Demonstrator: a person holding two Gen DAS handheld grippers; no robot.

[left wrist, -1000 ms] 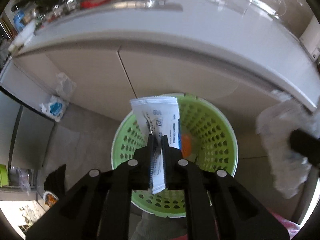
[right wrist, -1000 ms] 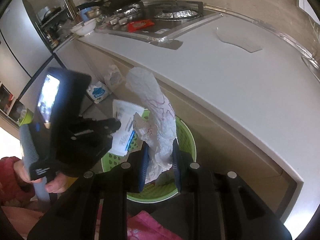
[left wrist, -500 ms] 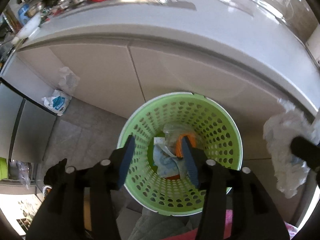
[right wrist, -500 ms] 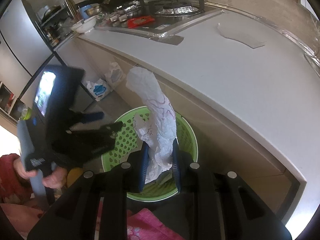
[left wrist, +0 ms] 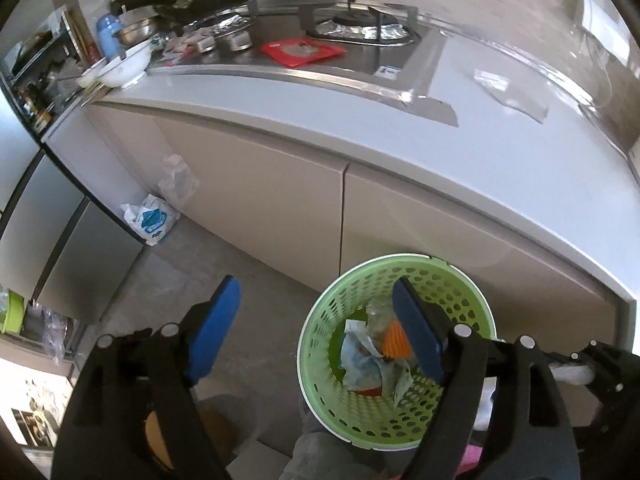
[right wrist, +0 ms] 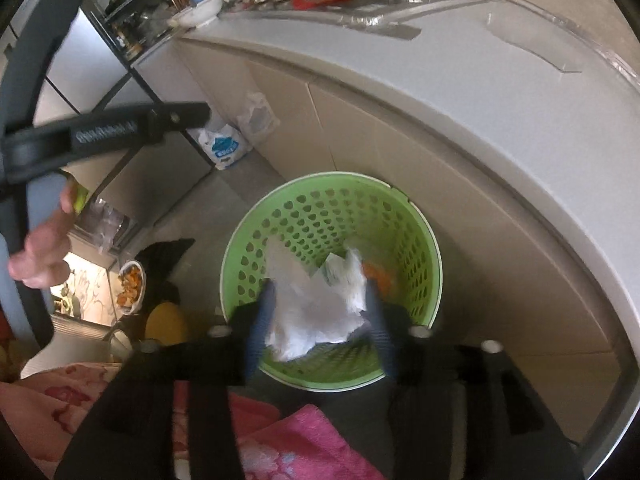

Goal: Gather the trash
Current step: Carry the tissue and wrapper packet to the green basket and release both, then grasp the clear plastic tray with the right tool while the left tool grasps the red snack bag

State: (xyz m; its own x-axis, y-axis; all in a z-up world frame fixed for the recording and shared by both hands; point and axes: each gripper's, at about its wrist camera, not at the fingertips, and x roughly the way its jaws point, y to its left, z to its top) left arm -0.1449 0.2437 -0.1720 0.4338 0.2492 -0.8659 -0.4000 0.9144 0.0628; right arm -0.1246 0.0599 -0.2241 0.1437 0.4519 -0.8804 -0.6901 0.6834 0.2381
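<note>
A green perforated basket [left wrist: 472, 292] stands on the floor against the counter cabinets; it also shows in the right wrist view [right wrist: 332, 208]. Inside lie a white packet, crumpled wrappers and an orange piece [left wrist: 394, 340]. My left gripper [left wrist: 316, 320] is wide open and empty, raised above the basket's left rim. My right gripper [right wrist: 318, 308] is open over the basket's near side, and a crumpled white plastic wrapper [right wrist: 312, 300] sits loose between its fingers, blurred with motion.
A white countertop [left wrist: 460, 120] with a gas stove [left wrist: 360, 28], pans and bowls runs behind. Beige cabinet doors [left wrist: 280, 200] back the basket. White plastic bags [left wrist: 150, 220] lie on the floor at left. Pink cloth [right wrist: 304, 440] lies below the right gripper.
My left gripper opened, the white packet dropped into the basket, and the gripper lifted and swung left. My right gripper moved over the basket and opened; the white wrapper is slipping down.
</note>
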